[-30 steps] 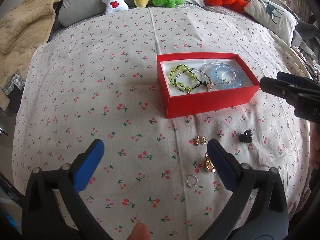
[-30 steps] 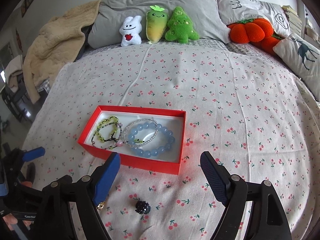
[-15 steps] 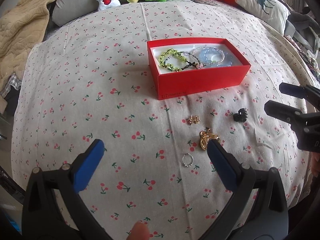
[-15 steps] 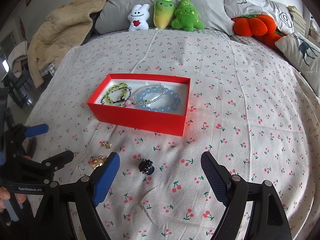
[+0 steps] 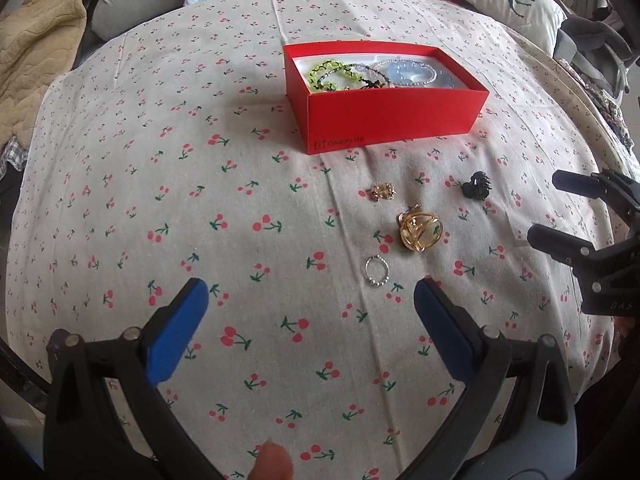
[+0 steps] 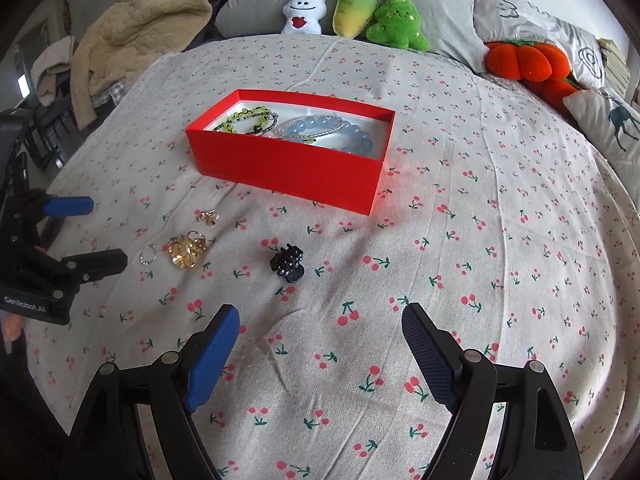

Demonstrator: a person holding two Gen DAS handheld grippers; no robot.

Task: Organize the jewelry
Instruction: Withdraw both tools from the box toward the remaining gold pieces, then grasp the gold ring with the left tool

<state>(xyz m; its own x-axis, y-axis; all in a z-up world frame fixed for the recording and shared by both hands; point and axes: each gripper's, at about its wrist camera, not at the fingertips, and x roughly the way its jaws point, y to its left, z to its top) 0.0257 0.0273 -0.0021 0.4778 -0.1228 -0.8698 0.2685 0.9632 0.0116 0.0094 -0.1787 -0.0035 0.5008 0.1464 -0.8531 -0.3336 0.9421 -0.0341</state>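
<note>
The left gripper (image 5: 308, 304) and right gripper (image 6: 320, 330) both hover with jaws spread wide, holding nothing. The red box (image 5: 394, 118) holds bracelets (image 5: 348, 74). On the bedspread (image 5: 160, 200) before it lie the silver ring (image 5: 377, 271), gold ornament (image 5: 420, 229), small gold piece (image 5: 382, 192) and black clip (image 6: 288, 263).

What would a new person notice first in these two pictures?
The red box in the middle of the cherry-print bed stands out first, with bead bracelets inside. Then come the small pieces lying in front of it: a gold ring, a silver ring and a black hair clip.
</note>
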